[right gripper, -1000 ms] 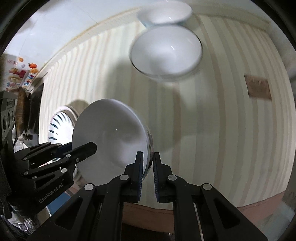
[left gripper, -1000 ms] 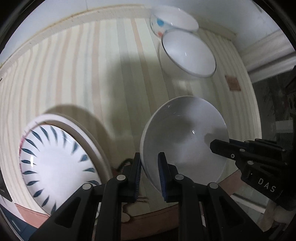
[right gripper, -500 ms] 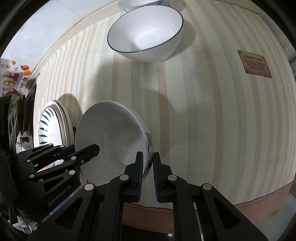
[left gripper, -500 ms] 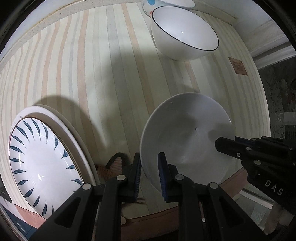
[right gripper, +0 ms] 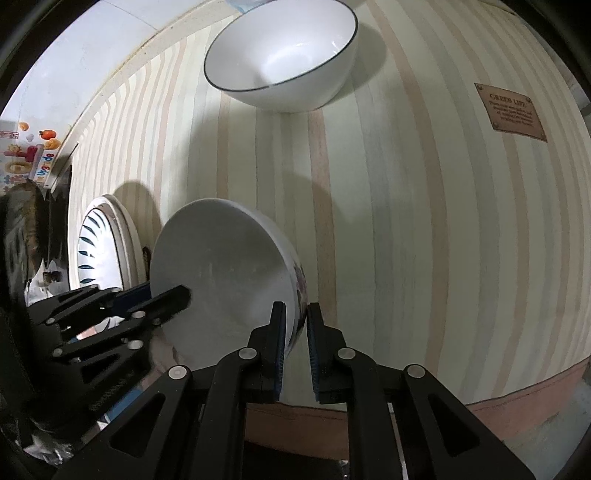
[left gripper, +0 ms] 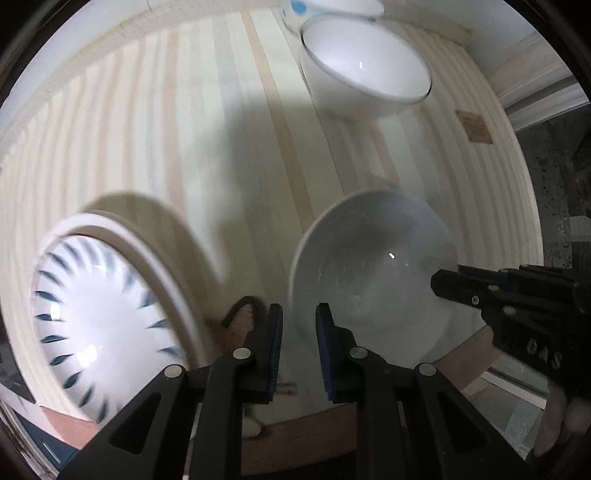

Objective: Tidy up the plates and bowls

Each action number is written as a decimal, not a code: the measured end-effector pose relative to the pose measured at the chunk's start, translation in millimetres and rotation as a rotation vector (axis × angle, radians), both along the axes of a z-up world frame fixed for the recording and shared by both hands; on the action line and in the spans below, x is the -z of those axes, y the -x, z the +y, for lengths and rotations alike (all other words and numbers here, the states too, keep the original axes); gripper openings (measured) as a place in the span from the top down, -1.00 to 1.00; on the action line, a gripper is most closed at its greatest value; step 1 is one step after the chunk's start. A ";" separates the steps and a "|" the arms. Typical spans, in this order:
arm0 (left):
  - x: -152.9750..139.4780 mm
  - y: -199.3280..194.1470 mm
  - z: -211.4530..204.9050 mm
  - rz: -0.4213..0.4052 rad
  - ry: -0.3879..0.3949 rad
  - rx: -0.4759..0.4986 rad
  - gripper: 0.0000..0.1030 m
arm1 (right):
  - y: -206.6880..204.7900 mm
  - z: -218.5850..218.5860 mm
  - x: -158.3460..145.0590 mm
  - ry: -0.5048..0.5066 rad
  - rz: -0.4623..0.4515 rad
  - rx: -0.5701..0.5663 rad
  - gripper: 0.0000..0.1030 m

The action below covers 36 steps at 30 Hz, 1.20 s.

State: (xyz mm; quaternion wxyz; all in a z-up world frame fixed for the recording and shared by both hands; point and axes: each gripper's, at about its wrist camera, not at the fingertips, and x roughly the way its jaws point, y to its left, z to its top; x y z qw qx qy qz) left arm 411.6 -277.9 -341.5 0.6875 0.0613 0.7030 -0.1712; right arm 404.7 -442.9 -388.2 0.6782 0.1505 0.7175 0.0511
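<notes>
Both grippers hold one white bowl with a flower print on its outside above the striped tablecloth. My left gripper is shut on the bowl's left rim. My right gripper is shut on its right rim and shows at the right of the left wrist view. A larger white bowl with a dark rim line stands at the far side. Behind it is a dotted bowl. A blue-leaf plate lies on a bigger white plate at the left.
The striped tablecloth covers the table and carries a brown label. The table's front edge runs along the bottom. A white wall lies behind the bowls. Dark clutter sits beyond the table's left end.
Both grippers have carried the held bowl toward the far side, so the dark-rimmed bowl looks closer and larger. The left wrist view is motion-blurred now. The grips are unchanged.
</notes>
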 end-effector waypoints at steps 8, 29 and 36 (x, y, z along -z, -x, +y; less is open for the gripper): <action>-58.7 -60.6 10.4 -0.111 0.089 -0.098 0.13 | -22.6 -50.6 -56.3 -0.062 -0.118 0.097 0.03; 39.5 -162.3 -57.6 -0.015 0.099 -0.076 0.77 | -131.5 -80.3 16.9 -0.107 -0.109 0.231 0.72; 21.9 -147.1 -57.1 -0.055 0.101 -0.063 0.77 | -127.3 -70.7 6.0 -0.075 -0.133 0.206 0.74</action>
